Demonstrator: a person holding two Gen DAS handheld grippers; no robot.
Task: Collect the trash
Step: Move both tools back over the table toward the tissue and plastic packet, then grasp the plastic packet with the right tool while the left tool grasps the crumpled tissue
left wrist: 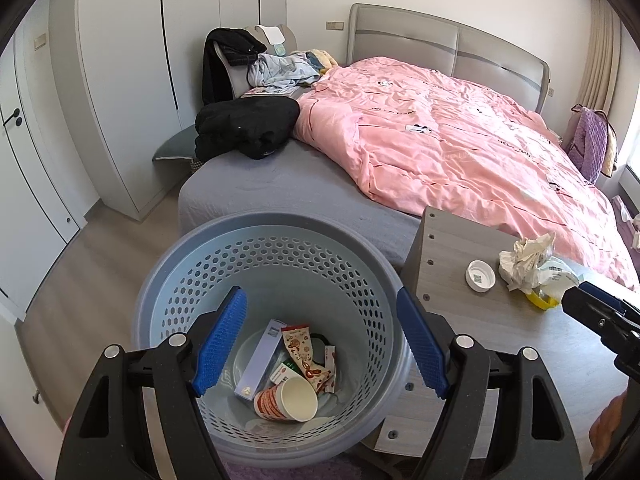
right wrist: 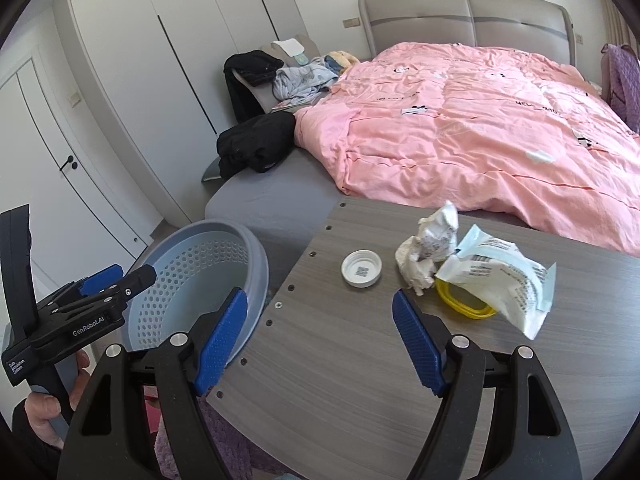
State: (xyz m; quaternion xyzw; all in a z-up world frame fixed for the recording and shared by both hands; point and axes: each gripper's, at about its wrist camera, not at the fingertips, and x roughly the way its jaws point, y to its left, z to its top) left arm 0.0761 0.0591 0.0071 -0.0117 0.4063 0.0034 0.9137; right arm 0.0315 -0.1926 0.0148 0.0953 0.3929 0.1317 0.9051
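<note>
Trash remains near the counter's [right wrist: 360,360] far edge: bottle cap [right wrist: 361,268], crumpled tissue [right wrist: 428,248], wrapper [right wrist: 508,280]. We hold both grippers' fingers spread empty, left gripper [left wrist: 322,344] over the basket [left wrist: 264,240]; next, right gripper [right wrist: 320,340] should reach the cap.

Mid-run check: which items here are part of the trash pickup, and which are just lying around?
For the job: basket, with cup and wrappers already inside; on the table: cap, tissue, packet, yellow ring.

Lying about: pink duvet, black clothes, purple bag.
</note>
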